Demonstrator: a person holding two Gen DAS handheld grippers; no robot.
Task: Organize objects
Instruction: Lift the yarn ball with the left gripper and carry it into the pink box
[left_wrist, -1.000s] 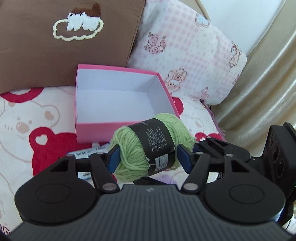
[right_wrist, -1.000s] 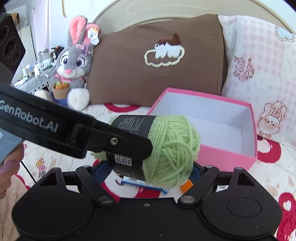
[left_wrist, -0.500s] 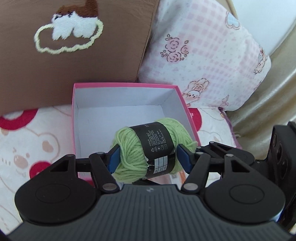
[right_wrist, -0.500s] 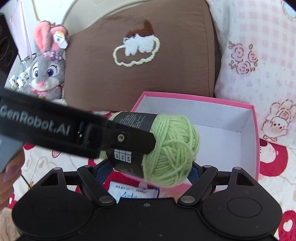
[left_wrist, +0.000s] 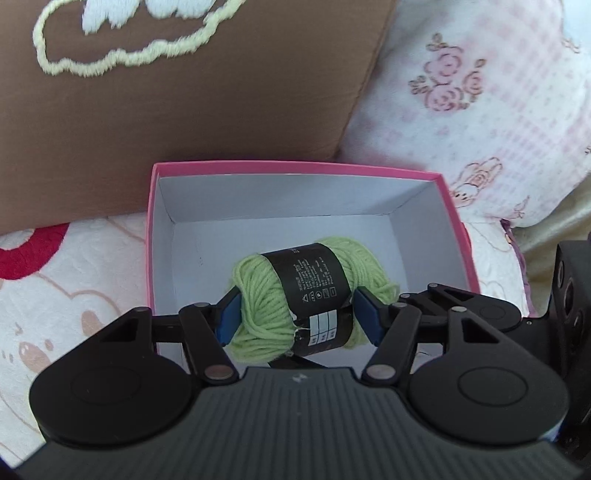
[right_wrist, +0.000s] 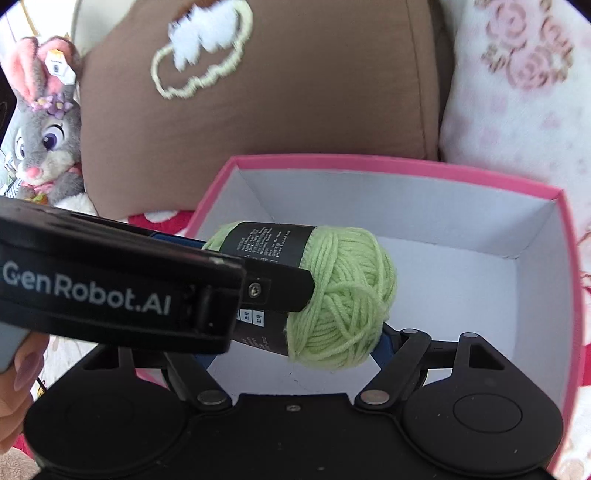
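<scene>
Left claw arm hides yarn (right_wrist: 343, 295) label; pillows cropped.

A light-green yarn skein (left_wrist: 314, 299) with a black paper band lies sideways above the white-lined, open pink box (left_wrist: 149, 236), near its front wall.

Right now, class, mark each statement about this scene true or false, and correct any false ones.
1. The left gripper is shut on the green yarn, one pad at each end. True.
2. The pink box has its lid on. False: it is open, with its white inside showing.
3. A black label band wraps the yarn. True.
4. The plush rabbit sits inside the box. False: it sits outside the box, beside the brown cushion.
5. The yarn lies on the bedspread. False: it hangs over the open box, held by the gripper.
</scene>
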